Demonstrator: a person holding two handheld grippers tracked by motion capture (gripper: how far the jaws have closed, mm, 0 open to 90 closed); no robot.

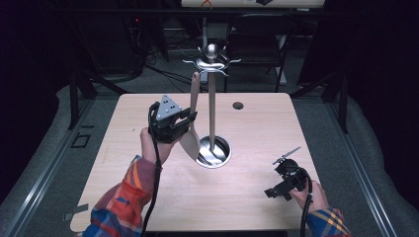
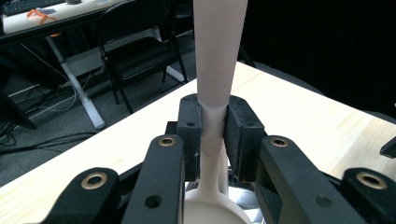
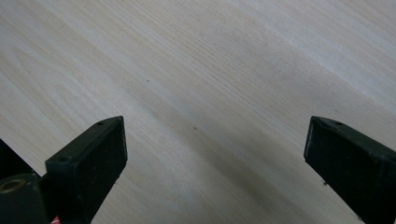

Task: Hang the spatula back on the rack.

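The room is dark, with a grey floor all around a light wooden surface (image 1: 247, 197) that shows a fine grain. No words or labels can be read on anything here.

On the left, a hand in a plaid sleeve holds the left tool (image 1: 190, 117). This tool is black, with a grey 3-cornered plate on top. Its 2 jaws are clamped on the thin neck of a pale spatula (image 1: 193, 98). In the left gripper view the jaws press on both sides of the spatula (image 2: 212, 93), which looks smooth and flat and gets wider toward its top. The spatula stands almost upright above the surface, its top end up near the hooks and its rounded lower end down by the shiny base.

Just beside it, in the middle, stands a shiny metal rack (image 1: 212, 98). It has a tall thin pole, a round ball and curled hooks on top, and a round dish base that rests on the surface. Behind it is a small round hole (image 1: 238, 105) in the wood. Past the far edge stands a black folding chair (image 1: 257, 39).

On the right, well apart from the rack, the right tool (image 1: 281, 177) is held low over bare wood. Its 2 black jaws stand wide apart with nothing between them.
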